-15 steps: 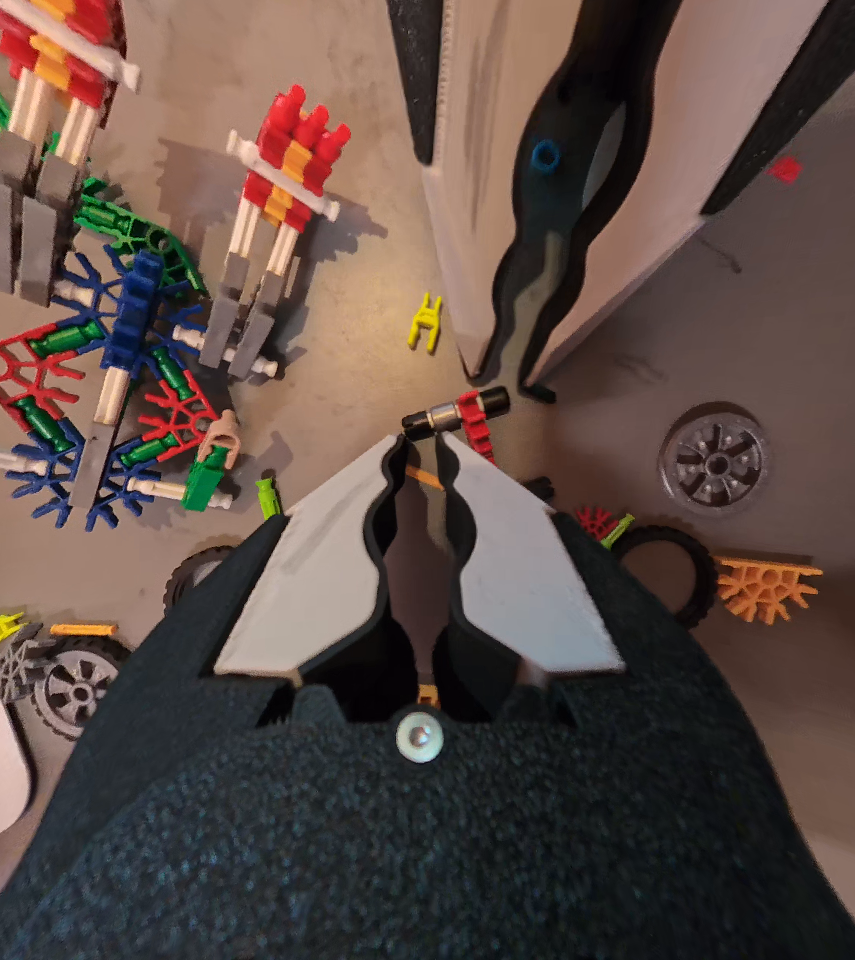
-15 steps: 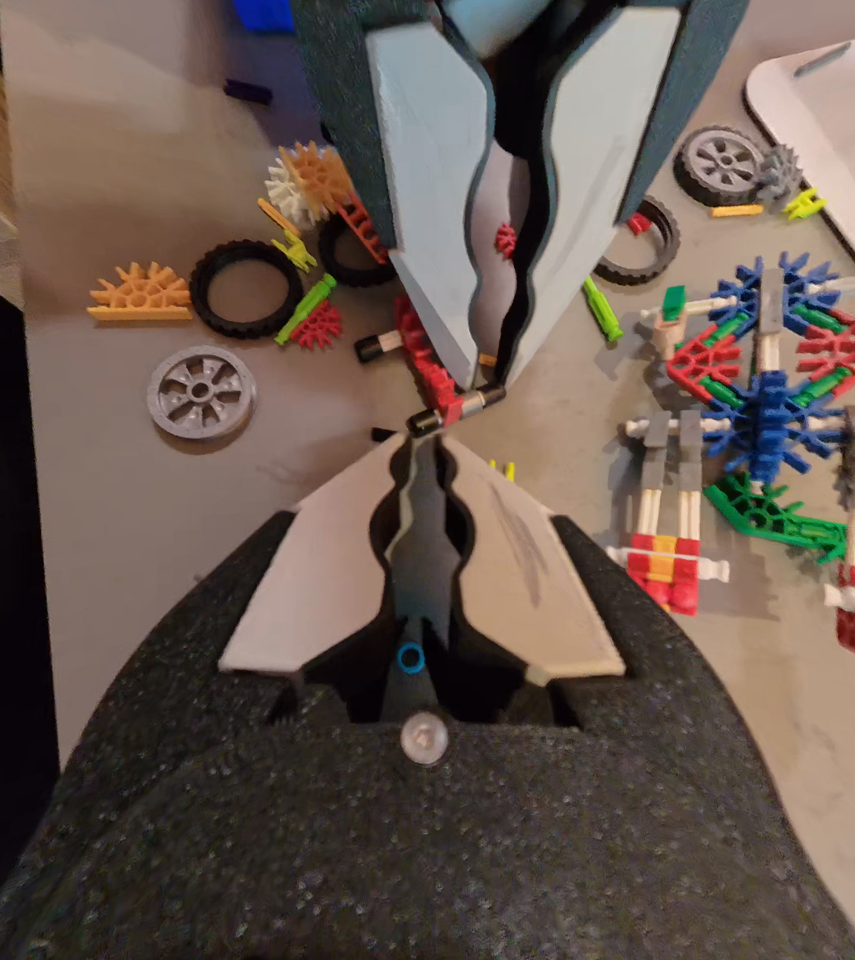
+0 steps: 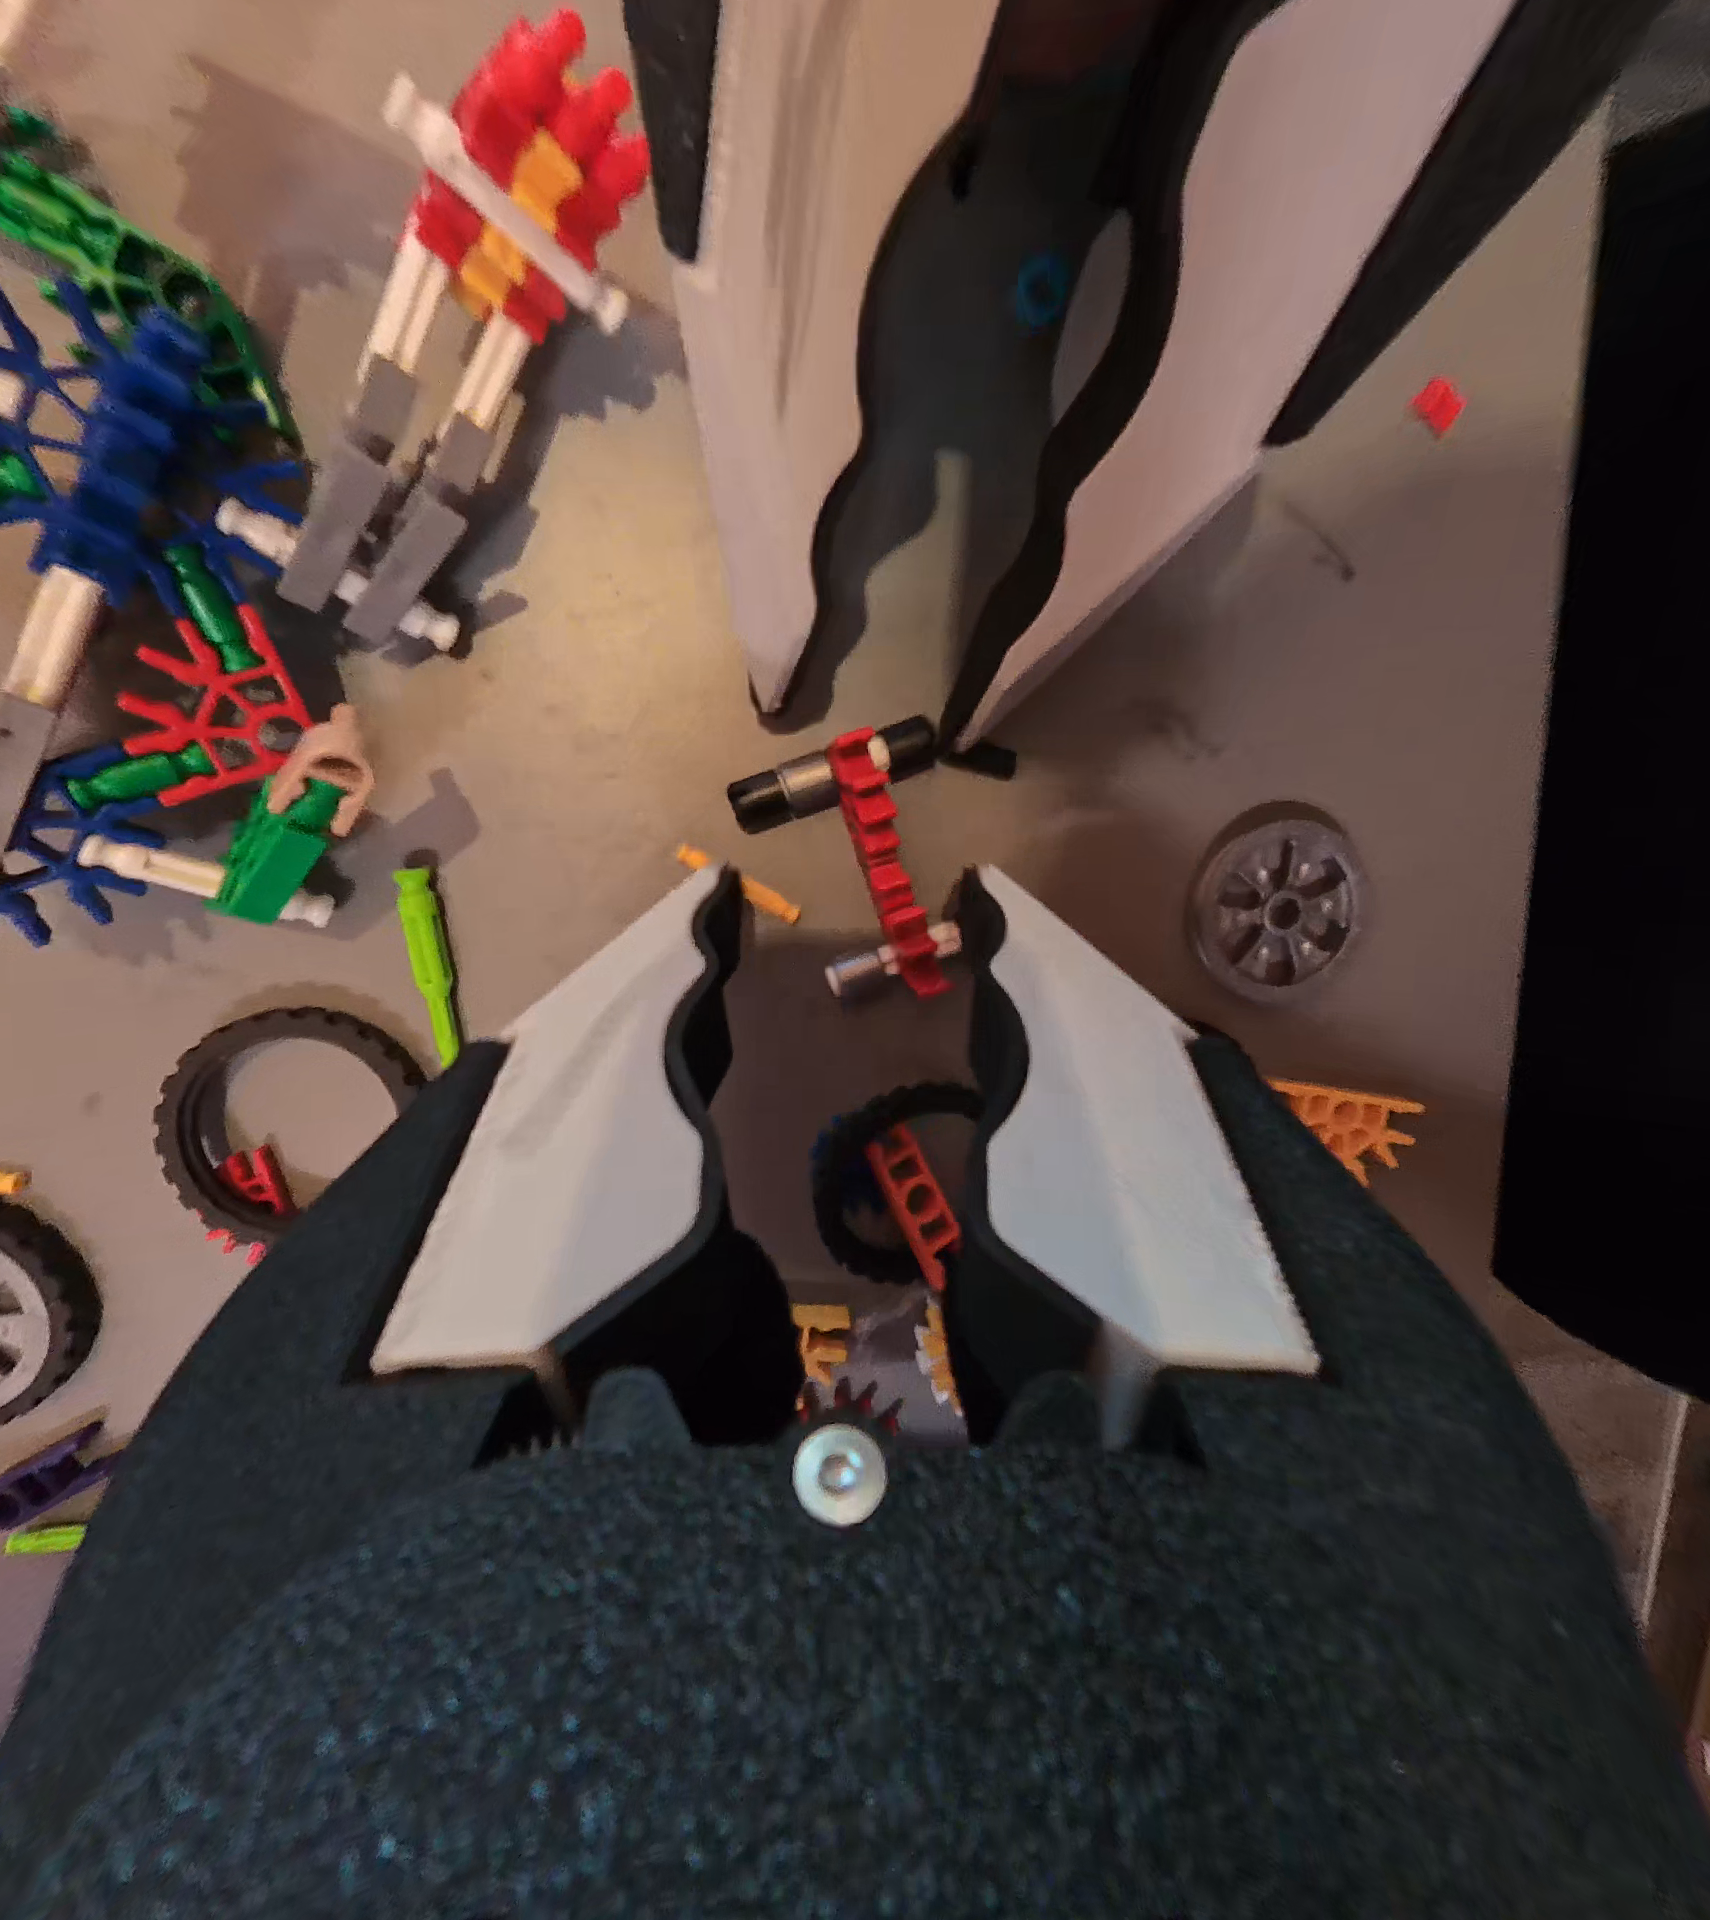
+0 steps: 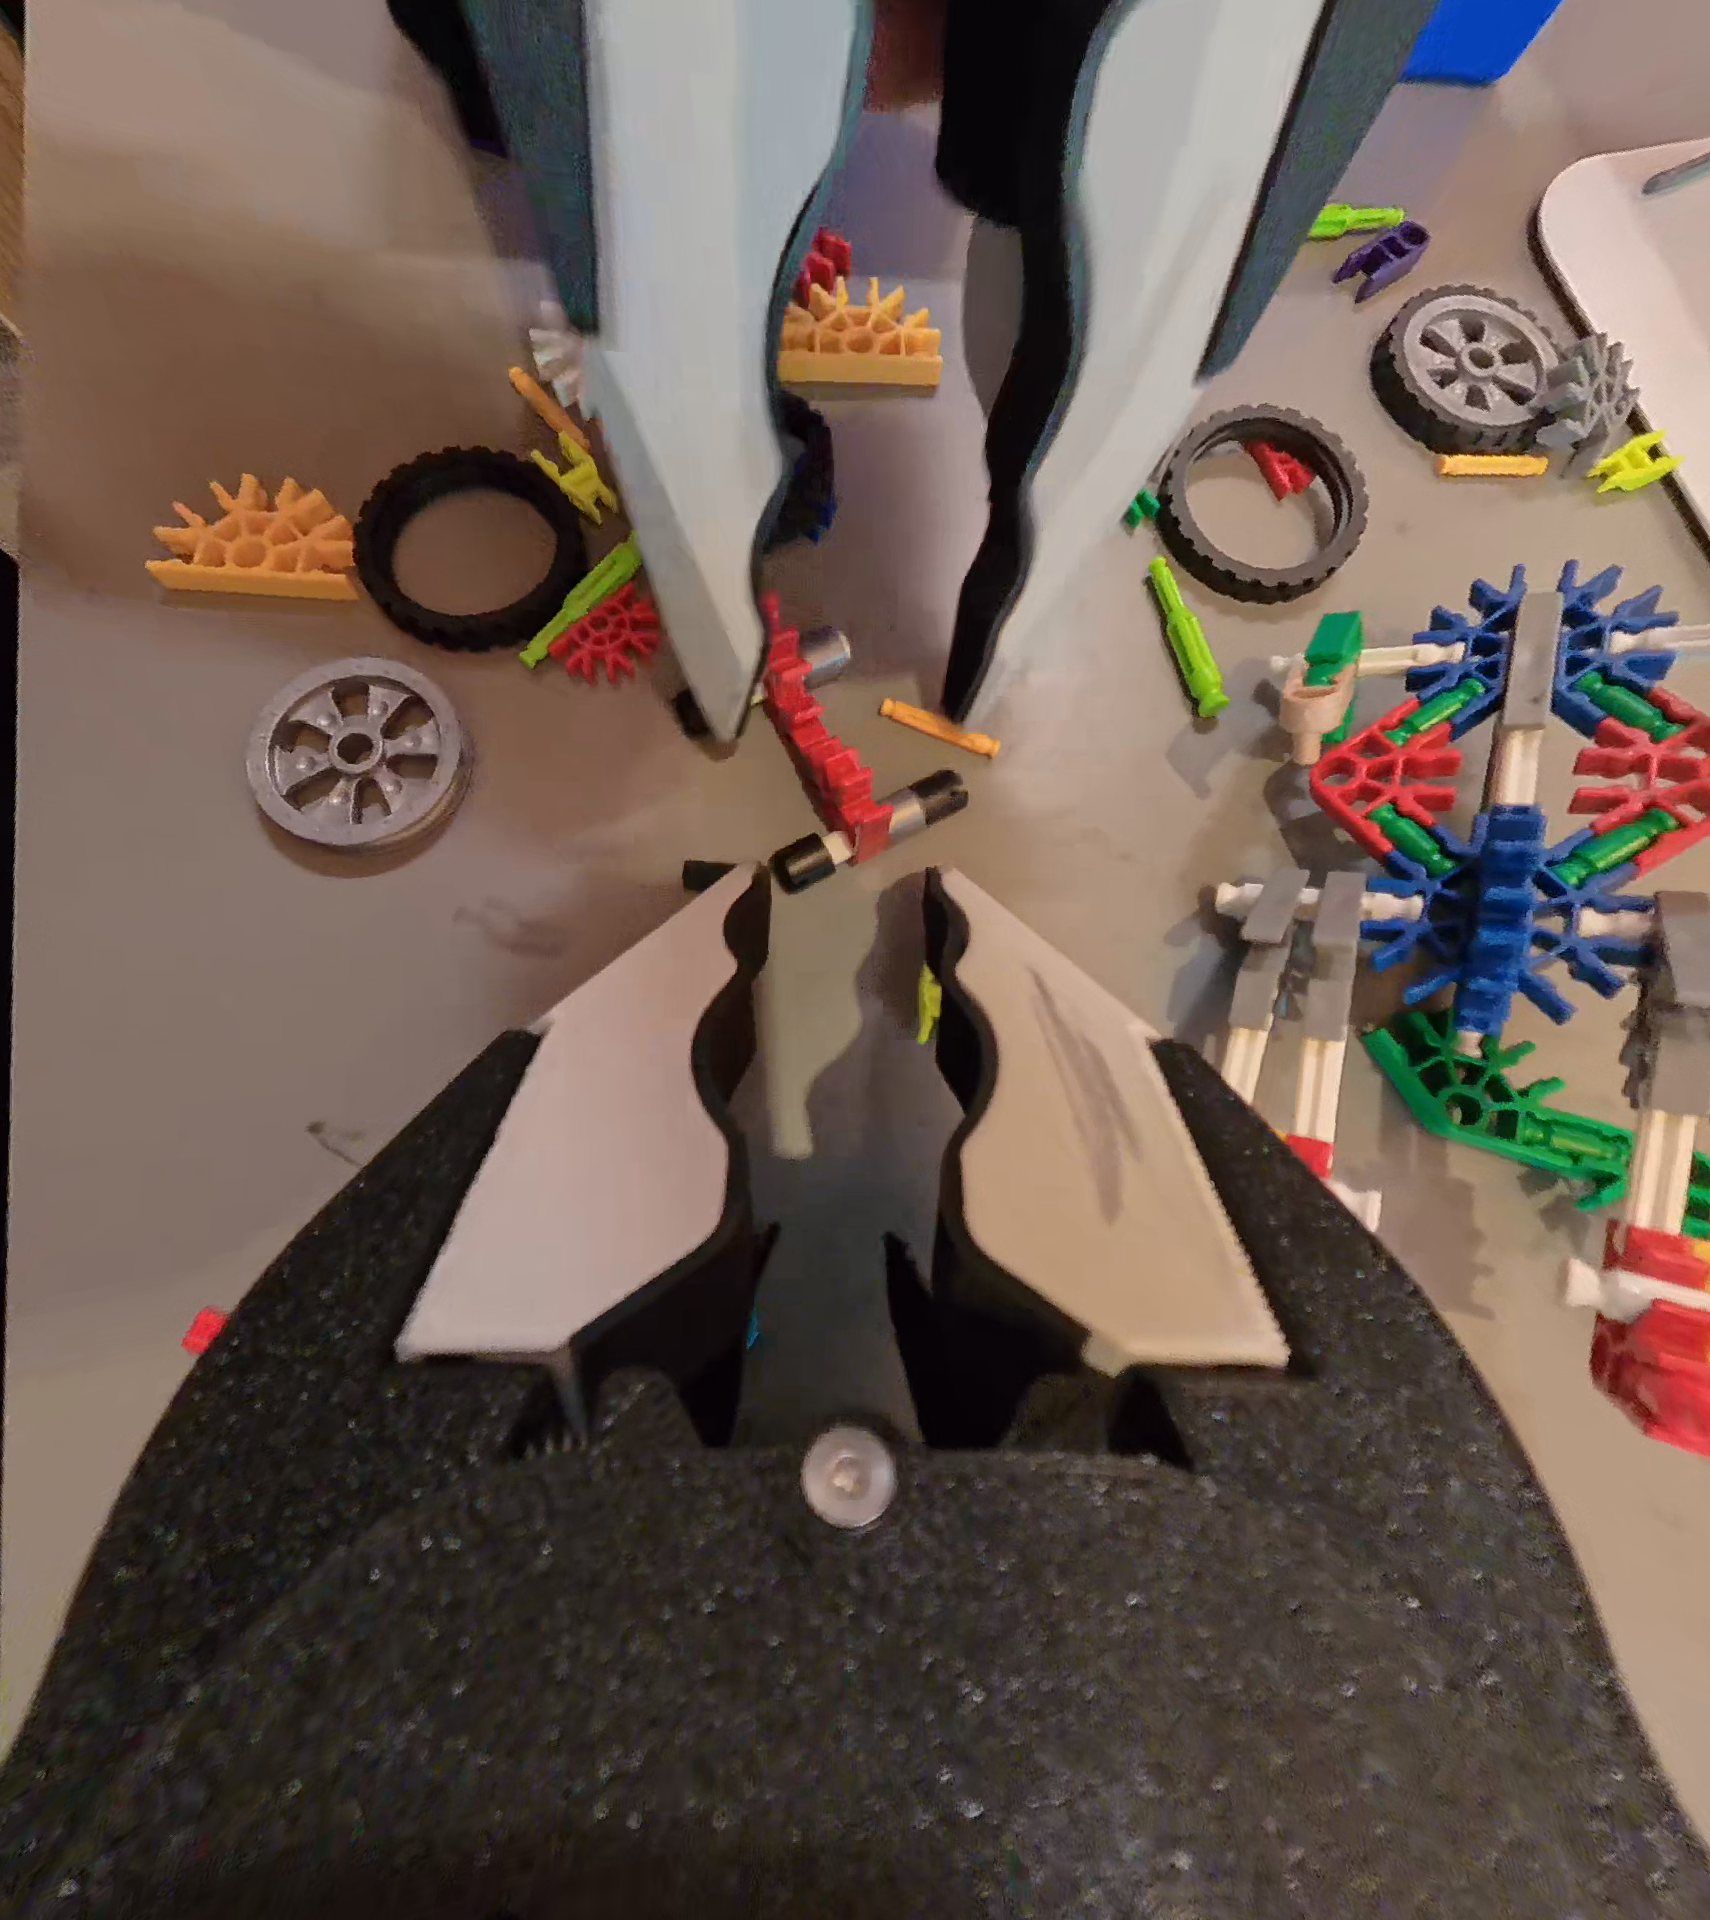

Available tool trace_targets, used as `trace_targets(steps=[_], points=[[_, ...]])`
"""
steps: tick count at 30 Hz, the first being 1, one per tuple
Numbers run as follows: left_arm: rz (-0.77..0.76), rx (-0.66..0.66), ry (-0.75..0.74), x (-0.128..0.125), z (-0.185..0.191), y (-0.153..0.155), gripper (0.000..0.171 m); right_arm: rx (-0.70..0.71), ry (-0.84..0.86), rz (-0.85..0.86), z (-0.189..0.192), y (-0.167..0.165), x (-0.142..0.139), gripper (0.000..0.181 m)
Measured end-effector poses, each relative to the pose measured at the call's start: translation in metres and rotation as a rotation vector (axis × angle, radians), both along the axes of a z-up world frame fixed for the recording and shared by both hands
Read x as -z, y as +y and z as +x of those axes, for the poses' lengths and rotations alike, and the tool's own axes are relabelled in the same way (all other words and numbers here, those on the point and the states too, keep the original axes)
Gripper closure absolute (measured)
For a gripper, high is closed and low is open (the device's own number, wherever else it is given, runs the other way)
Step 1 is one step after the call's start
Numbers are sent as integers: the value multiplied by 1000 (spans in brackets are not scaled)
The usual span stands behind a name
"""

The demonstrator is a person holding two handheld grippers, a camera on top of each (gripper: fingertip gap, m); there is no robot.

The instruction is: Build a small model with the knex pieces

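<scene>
Grippers face each other tip to tip over a grey table point(image 4: 207, 1039), and both of mine stand with jaws parted, holding nothing. My left gripper point(image 3: 851, 888) hovers just above a small red assembly point(image 3: 877, 862): a red toothed strip with a black-and-silver rod clipped across its far end and a short silver peg at its near end. The strip lies on the table between my two sets of fingertips, apart from all of them, though the near peg sits close beside my left gripper's right fingertip point(image 3: 986, 894). A thin orange rod point(image 3: 763, 894) lies just beside the other fingertip.

My right gripper point(image 4: 846, 883) points at the same piece from the other side; in its own view the black rod end lies just ahead of the gap between its tips. Behind its right finger I glimpse something yellow-green, too hidden to name.

Around us the table is scattered with parts: a silver wheel hub point(image 4: 357, 753), a black tyre point(image 4: 472, 545), an orange half-gear connector point(image 4: 259, 540), a lime rod point(image 4: 1189, 639), and a second tyre point(image 4: 1266, 509) with a red bit inside. Off to one side sits a built model point(image 4: 1516, 810) of blue, red and green connectors with grey blocks and white rods. A white tray point(image 4: 1682, 343) edges the far corner.
</scene>
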State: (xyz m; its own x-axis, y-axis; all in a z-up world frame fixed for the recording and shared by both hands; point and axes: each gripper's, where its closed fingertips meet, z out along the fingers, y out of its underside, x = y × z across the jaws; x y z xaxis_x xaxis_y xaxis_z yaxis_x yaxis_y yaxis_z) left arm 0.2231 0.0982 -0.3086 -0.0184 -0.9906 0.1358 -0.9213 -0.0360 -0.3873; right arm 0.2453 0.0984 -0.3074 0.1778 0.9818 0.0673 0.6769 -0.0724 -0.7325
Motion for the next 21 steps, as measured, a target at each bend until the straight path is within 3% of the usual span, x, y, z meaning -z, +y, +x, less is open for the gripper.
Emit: trace_targets(steps=[7,14,19,21], points=[[38,-28,-1,4,9,2,133,-4,-10,4,-2,2,2,152],[45,64,-16,5,15,-8,157,-33,-10,-6,1,-7,1,157],[6,150,-28,5,16,-23,166,-18,-15,-4,7,-7,0,136],[6,172,-26,5,17,-25,167,-32,-26,8,6,-8,2,136]])
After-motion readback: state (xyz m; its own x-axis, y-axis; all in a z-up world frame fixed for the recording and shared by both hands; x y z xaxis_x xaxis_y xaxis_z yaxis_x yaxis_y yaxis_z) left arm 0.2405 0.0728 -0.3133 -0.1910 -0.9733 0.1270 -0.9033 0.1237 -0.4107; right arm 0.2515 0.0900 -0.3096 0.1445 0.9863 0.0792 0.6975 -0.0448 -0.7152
